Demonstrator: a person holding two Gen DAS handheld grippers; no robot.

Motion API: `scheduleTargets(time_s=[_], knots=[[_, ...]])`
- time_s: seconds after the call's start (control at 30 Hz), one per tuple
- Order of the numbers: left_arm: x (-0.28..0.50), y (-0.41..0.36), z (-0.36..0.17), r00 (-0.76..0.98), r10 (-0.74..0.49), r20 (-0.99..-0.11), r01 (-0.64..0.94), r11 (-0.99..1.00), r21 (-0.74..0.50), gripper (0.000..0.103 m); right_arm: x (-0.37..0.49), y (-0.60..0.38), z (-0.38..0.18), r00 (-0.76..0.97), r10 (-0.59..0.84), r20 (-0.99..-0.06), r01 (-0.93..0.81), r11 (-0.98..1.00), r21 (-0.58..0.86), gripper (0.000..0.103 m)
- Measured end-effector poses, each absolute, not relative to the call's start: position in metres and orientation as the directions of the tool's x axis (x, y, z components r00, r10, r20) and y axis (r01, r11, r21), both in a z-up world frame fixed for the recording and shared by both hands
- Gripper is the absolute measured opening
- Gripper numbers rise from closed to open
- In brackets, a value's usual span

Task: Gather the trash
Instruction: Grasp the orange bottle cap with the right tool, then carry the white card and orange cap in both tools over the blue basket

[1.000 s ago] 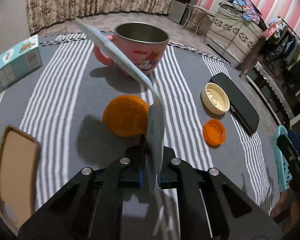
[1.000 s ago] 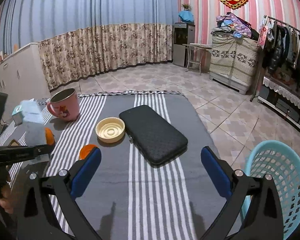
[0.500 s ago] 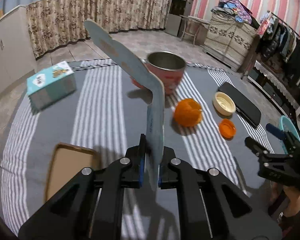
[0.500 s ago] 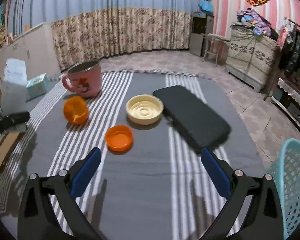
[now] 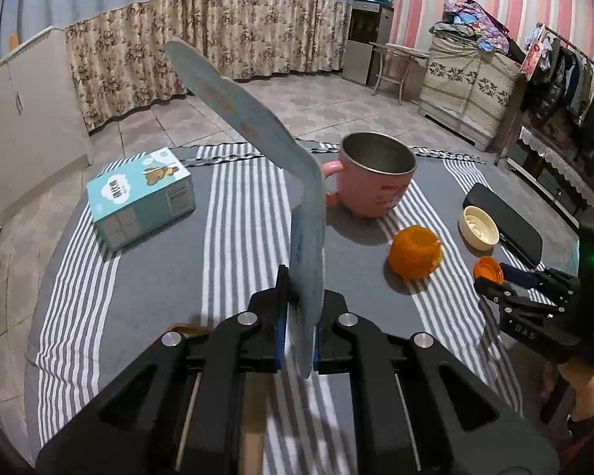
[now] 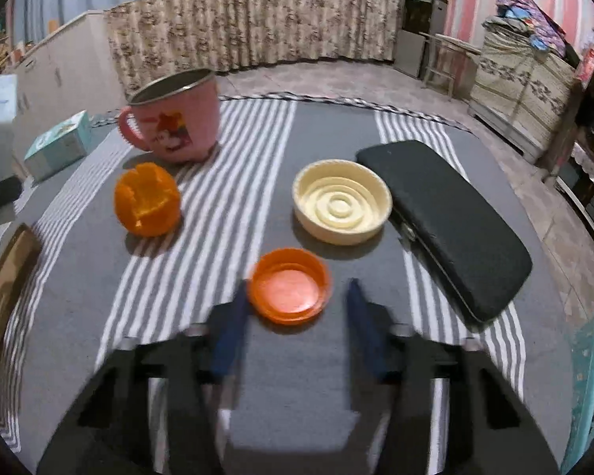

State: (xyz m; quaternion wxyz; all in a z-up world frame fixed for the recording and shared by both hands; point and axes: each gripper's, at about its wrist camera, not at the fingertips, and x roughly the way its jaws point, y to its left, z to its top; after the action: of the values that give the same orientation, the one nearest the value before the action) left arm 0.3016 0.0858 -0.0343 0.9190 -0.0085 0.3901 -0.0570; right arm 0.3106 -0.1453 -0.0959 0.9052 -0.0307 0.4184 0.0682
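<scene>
The left gripper (image 5: pixel 299 330) was clamped tight on a bent blue card (image 5: pixel 257 146), held above the striped cloth (image 6: pixel 257 158). The right gripper (image 6: pixel 293 316) had just been closing, jaws half-open around an orange lid (image 6: pixel 289 285) lying on the cloth, pads not pressing yet.

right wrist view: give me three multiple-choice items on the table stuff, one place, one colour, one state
1. Where does the round orange plastic lid lie?
A. between the right tongs' fingers
B. inside the pink metal-lined mug
C. on the black flat case

2. What colour is the shallow ridged round dish?
A. blue
B. cream
C. green

3. What state are the left tongs in?
A. wide open, nothing in them
B. shut on the mug handle
C. shut on the pale blue bent card sheet

Answers: 1 A, a blue finger stands either side of it; 2 B, its ringed inside is pale cream; 3 C, the sheet stands up clamped between them.
</scene>
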Motion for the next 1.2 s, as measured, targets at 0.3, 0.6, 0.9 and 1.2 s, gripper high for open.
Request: scheduleTargets(time_s=[0.3,0.6,0.9,1.2], knots=[[0.288,0.029,-0.010,0.708,-0.164,-0.687,0.189,0.981,-0.040,0.008,0.262,-0.212,-0.045,0.742,0.056,-0.668,-0.049,0.998,0.029,0.040],[0.266,-0.077,0.008,0.693,-0.310,-0.651,0.350,0.934,-0.072,0.008,0.174,-0.340,-0.002,0.774,-0.205,-0.599,0.201,0.977,-0.075,0.040],[0.231,-0.205,0.008,0.626,-0.463,-0.627,0.541,0.838,-0.079,0.008,0.109,-0.457,0.004,0.747,-0.343,-0.569,0.418,0.908,0.002,0.040],[0.197,-0.316,-0.017,0.540,-0.541,-0.645,0.679,0.732,-0.046,0.008,0.113,-0.510,-0.028,0.733,-0.332,-0.593,0.483,0.869,0.109,0.040]])
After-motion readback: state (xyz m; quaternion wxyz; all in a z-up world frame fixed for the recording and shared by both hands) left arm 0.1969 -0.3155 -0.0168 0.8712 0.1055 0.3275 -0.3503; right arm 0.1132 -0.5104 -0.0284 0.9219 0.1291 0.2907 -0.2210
